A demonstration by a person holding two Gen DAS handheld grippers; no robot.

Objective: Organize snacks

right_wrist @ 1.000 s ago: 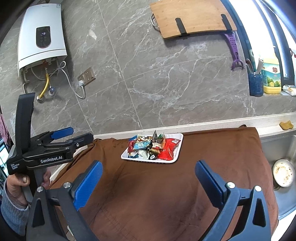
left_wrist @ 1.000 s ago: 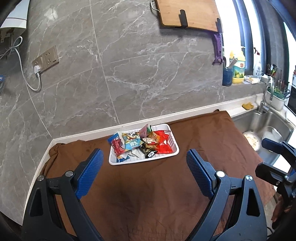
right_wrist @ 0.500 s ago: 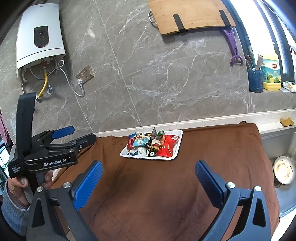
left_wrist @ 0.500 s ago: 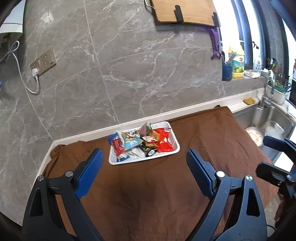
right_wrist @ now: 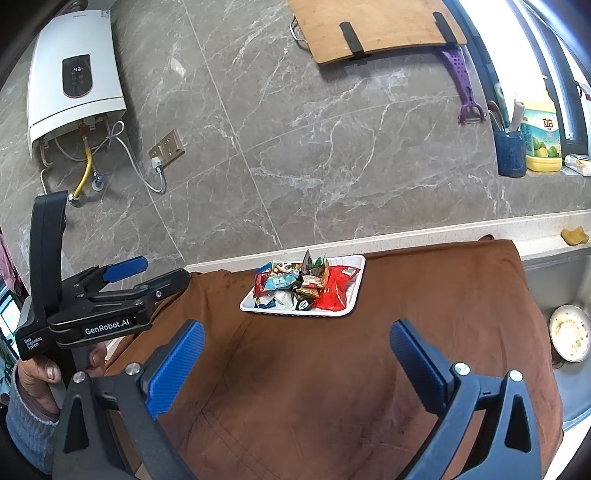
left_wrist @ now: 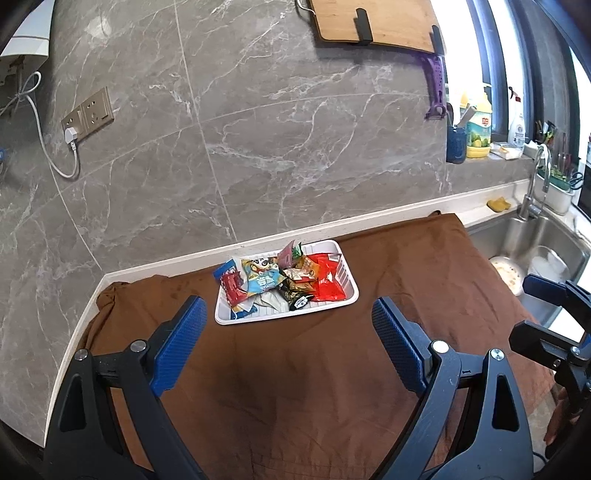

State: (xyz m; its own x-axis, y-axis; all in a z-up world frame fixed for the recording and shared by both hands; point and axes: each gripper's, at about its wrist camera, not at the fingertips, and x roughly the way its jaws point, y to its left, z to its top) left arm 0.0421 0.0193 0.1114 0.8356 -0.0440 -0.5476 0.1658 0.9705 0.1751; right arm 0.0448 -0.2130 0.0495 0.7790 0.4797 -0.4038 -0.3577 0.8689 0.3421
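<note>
- A white tray (left_wrist: 349, 295) is seen on a brown cloth (left_wrist: 295, 369) that covers the counter, close to the grey marble wall (left_wrist: 295, 147).
- The tray is filled with a loose heap of snack packets (left_wrist: 284, 282); a red packet (left_wrist: 328, 282) is laid at its right side and a light blue packet (left_wrist: 263, 280) towards its left.
- One blue-and-red packet (left_wrist: 228, 275) is seen hanging over the tray's left rim.
- The left gripper (left_wrist: 288, 345) is held above the cloth, short of the tray, with its jaws spread wide and nothing between them.
- The right gripper (right_wrist: 297, 363) is likewise held over the cloth with its blue-padded jaws wide apart and empty; the tray is framed between them, well ahead.
- In the right wrist view the left gripper (right_wrist: 147, 275) is seen from the side at the cloth's left edge, gripped by a hand (right_wrist: 40, 373) in a grey-blue sleeve (right_wrist: 26, 432).
- A steel sink (left_wrist: 535, 251) with a used dish (right_wrist: 569, 338) in it is found right of the cloth.
- A wooden cutting board (right_wrist: 373, 26) is hung on the wall, and a white water heater (right_wrist: 75, 74) is mounted at the left.
</note>
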